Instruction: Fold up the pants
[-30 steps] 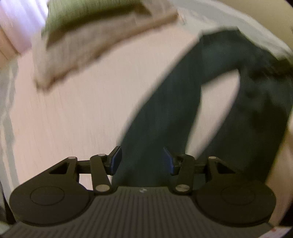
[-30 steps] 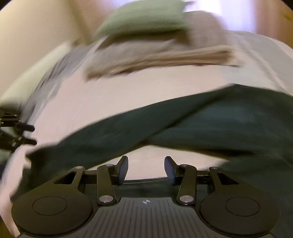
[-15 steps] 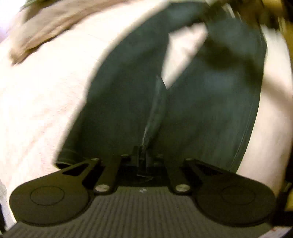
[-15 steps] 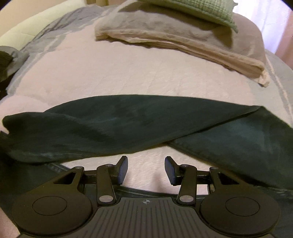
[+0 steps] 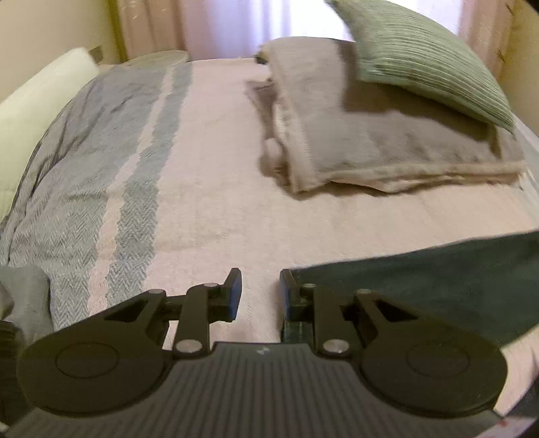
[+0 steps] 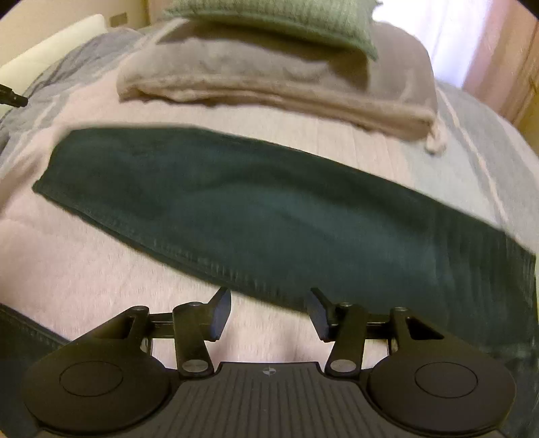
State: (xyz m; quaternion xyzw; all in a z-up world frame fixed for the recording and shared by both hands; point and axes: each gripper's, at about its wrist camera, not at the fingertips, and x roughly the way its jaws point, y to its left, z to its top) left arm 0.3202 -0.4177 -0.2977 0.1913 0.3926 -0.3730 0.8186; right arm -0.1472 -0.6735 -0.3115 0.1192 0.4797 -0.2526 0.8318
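Dark green pants (image 6: 269, 209) lie flat on the pink bedspread (image 6: 84, 262), one leg laid over the other in a long band running left to right. Their leg end (image 5: 438, 283) shows at the lower right of the left wrist view. My left gripper (image 5: 260, 293) is open just left of that leg end, with bare bedspread between its fingers. My right gripper (image 6: 267, 313) is open at the near edge of the pants, holding nothing. More dark fabric (image 6: 20, 337) shows at the lower left of the right wrist view.
A folded grey blanket (image 5: 370, 134) with a green cushion (image 5: 421, 57) on top lies beyond the pants. A blue-grey striped cover (image 5: 101, 168) spans the bed's left side, with a white headboard (image 5: 37, 101) past it. Curtains (image 5: 219, 27) hang behind.
The left gripper, shut on the pants leg half a second ago, has let go and now stands open. The two legs, spread in a V before, now lie stacked. The right gripper stayed open.
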